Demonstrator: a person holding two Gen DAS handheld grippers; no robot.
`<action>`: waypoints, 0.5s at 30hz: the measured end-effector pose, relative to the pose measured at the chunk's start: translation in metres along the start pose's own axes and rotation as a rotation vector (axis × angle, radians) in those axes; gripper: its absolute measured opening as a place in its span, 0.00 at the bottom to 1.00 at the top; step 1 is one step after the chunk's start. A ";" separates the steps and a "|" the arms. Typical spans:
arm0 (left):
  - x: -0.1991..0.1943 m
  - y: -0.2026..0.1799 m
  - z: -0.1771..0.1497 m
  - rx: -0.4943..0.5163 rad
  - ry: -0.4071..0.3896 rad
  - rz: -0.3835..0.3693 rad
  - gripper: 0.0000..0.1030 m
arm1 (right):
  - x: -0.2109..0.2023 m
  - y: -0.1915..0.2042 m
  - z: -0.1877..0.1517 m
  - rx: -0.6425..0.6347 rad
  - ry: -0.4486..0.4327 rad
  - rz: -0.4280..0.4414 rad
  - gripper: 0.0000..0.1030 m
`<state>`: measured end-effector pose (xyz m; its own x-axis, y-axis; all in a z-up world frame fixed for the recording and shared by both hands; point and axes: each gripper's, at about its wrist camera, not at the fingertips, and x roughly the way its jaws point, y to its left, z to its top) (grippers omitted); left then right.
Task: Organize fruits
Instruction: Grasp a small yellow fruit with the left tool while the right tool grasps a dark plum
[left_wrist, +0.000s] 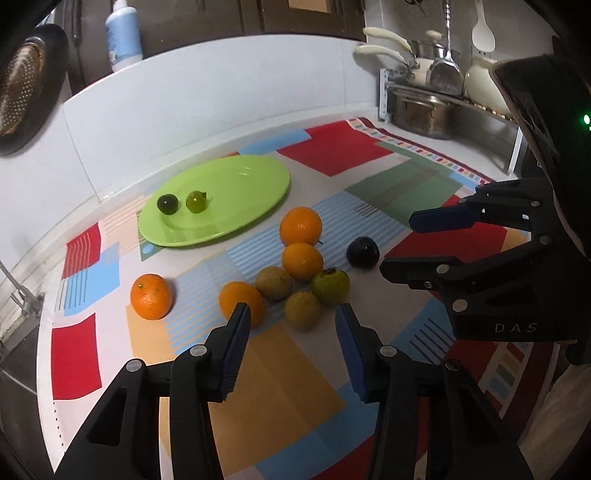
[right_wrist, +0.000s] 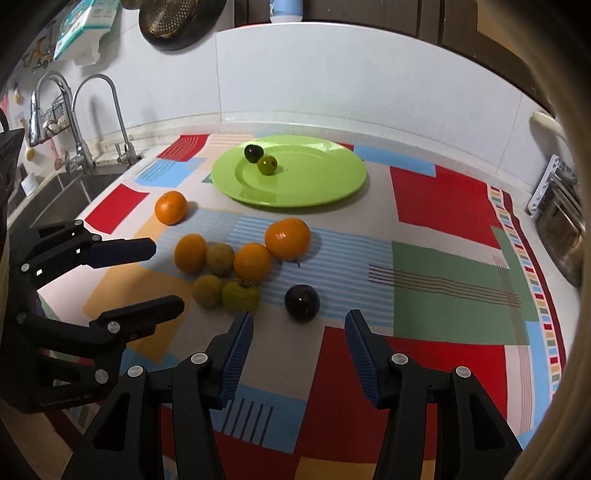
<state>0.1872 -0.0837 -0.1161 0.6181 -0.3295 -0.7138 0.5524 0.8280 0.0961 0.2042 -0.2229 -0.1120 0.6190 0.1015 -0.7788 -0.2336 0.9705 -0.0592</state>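
The letters "D A S" stand in pale print on the black body of the right gripper (left_wrist: 397, 243), seen from the left wrist; a line of small print runs along the body of the left gripper (right_wrist: 168, 275) in the right wrist view, too blurred to read; the package (right_wrist: 83, 26) on the wall bears print, also unreadable.

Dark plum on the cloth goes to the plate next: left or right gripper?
Right. The dark plum lies just ahead of the open right gripper, almost centred between its jaws. The left gripper, also open, faces the brownish fruit and the orange cluster, with the plum off to its right.
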 end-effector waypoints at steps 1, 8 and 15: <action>0.002 0.000 0.000 0.001 0.005 -0.005 0.44 | 0.002 -0.001 0.000 0.001 0.005 0.003 0.51; 0.017 -0.001 -0.002 0.007 0.041 -0.030 0.35 | 0.018 -0.003 0.000 0.008 0.036 0.018 0.49; 0.027 0.002 0.001 0.001 0.054 -0.039 0.31 | 0.032 -0.006 0.003 0.015 0.059 0.036 0.46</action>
<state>0.2058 -0.0910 -0.1351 0.5650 -0.3364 -0.7535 0.5760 0.8146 0.0682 0.2277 -0.2253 -0.1343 0.5652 0.1239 -0.8156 -0.2436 0.9696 -0.0216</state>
